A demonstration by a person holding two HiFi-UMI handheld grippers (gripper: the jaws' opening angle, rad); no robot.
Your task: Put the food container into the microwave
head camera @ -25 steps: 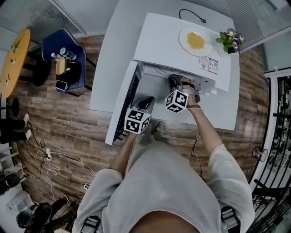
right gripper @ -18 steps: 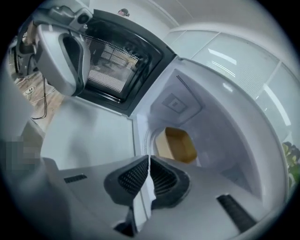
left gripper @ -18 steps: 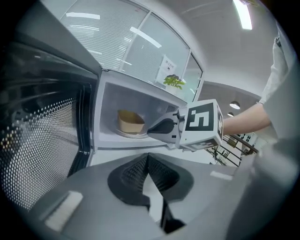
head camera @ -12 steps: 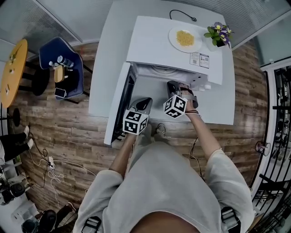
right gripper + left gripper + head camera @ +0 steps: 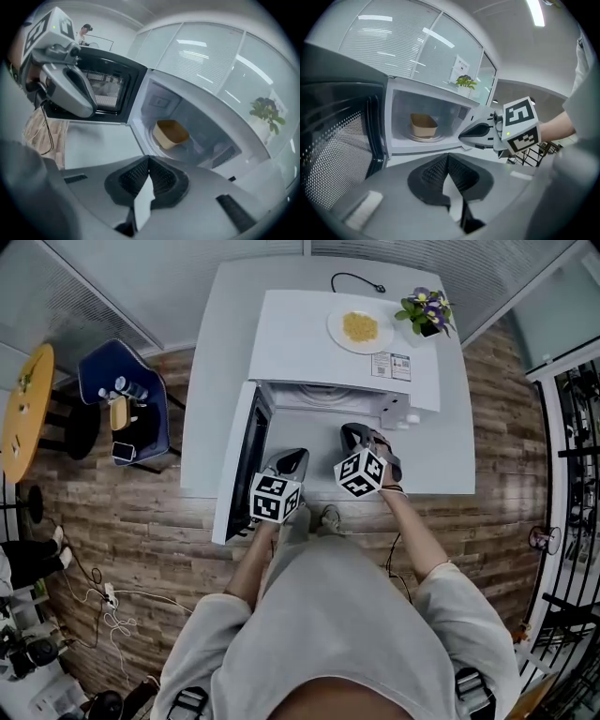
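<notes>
Container inside open microwave | left gripper closed, empty | right gripper closed, empty | label unreadable

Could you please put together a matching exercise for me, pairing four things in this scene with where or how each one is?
Things:
1. food container
2. plate
3. microwave door
4. potted plant

Descriptions:
A. swung open to the left
B. has purple flowers
C. sits inside the microwave
D. lies on top of the microwave, holding yellow food

Pairs: 1-C, 2-D, 3-A, 4-B
</notes>
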